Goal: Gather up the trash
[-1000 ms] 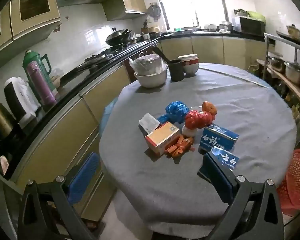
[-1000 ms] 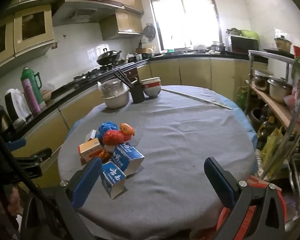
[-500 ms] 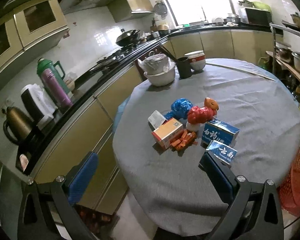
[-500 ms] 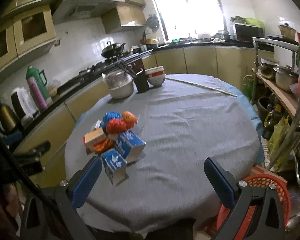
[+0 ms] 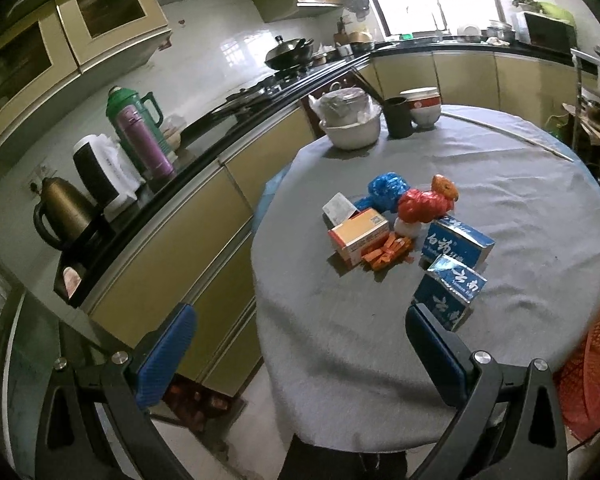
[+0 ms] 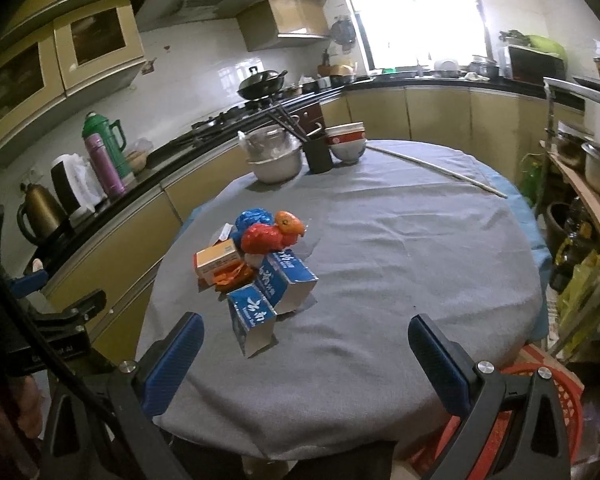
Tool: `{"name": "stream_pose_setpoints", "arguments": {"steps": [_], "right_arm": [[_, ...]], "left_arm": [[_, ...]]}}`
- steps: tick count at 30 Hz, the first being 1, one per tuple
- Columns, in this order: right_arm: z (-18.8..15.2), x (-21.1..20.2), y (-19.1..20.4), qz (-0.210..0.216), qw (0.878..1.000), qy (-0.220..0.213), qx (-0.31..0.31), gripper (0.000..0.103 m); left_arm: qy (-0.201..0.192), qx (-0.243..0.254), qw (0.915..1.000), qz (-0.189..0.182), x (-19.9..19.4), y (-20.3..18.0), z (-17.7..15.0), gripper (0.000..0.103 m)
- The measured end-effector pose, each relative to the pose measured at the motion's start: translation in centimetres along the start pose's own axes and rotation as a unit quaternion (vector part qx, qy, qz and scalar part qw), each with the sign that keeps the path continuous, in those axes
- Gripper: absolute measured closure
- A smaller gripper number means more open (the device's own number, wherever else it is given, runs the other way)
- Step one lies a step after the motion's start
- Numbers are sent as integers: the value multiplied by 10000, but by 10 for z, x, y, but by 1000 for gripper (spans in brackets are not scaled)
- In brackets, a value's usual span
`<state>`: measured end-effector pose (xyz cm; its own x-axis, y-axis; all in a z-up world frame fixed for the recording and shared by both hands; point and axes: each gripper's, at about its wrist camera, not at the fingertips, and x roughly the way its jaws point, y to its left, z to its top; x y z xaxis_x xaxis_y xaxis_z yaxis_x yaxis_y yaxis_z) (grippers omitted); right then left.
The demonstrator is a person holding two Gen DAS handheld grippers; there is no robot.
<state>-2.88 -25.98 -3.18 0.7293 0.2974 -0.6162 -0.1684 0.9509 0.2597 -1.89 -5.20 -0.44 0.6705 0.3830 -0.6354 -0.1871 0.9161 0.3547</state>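
Left gripper (image 5: 300, 352): jaws spread wide, nothing between them, held off the near-left edge of the round table (image 5: 540, 184). Right gripper (image 6: 306, 354): likewise wide and empty, held over the near rim. Change logged: over the last second I see both cameras pulled back and up, so the table now shows smaller and more whole in each view, and the cabinet fronts below the counter have come into the left view; the trash itself has not shifted. I read this as a retreat to survey, with no item yet collected and the whole pile still to clear. Trash cluster, left of the table's centre, items touching or overlapping: near blue box (image 5: 448, 294), standing on end and leaning slightly, long axis roughly vertical, printed top face turned up toward the left camera; second blue box (image 5: 456, 242) just behind it, lying flat, long axis running left-near to right-far; orange box (image 5: 358, 234) lying flat to their left; orange wrappers (image 5: 386, 254) strewn between the boxes; red bag (image 5: 422, 206), blue bag (image 5: 388, 188) and an orange fruit (image 5: 444, 188) at the far side. Red basket (image 6: 552, 408) sits on the floor near-right, probably the receptacle.
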Motion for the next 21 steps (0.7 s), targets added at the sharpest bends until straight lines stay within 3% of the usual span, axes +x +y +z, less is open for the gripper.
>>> {"name": "stream_pose_setpoints", "arguments": {"steps": [9,21], "right_arm": [[1,-3,11,-25,10000,-51,10,0],[2,-12,30,-651,9977,-170,110,0]], "left_arm": [[-133,118,9997,-141,8,3,9,0],[-395,327,9949,-873,32,4,23,0]]}}
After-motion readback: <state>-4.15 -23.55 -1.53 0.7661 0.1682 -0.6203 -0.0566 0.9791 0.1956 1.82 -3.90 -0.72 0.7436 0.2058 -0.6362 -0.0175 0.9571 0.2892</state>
